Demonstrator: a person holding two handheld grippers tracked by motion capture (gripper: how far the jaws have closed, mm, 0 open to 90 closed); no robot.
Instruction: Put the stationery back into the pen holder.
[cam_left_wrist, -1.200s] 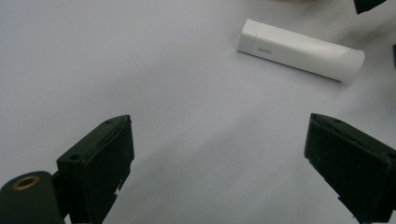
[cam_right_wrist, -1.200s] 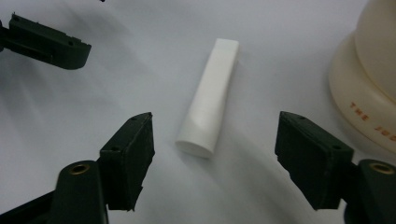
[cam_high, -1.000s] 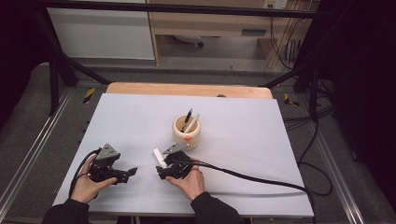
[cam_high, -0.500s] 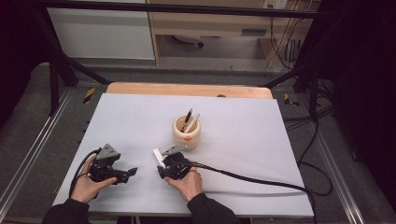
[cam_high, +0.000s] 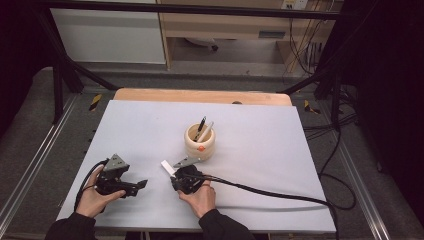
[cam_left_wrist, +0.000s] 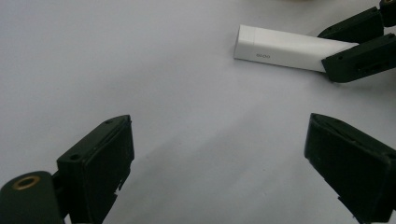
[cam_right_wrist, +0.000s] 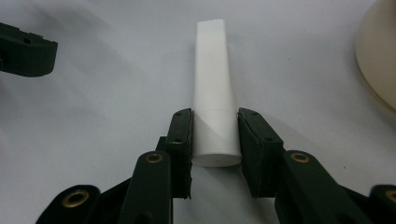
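Overhead, white table amid dark room

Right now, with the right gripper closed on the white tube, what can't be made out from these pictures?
- White tube: its print is too small to read in the left gripper view.
- Round cream holder: its wall hides the lower part of the black pen in the high view; the right gripper view's edge cuts it off.
- Right gripper: in the high view its grey plate covers the jaws.
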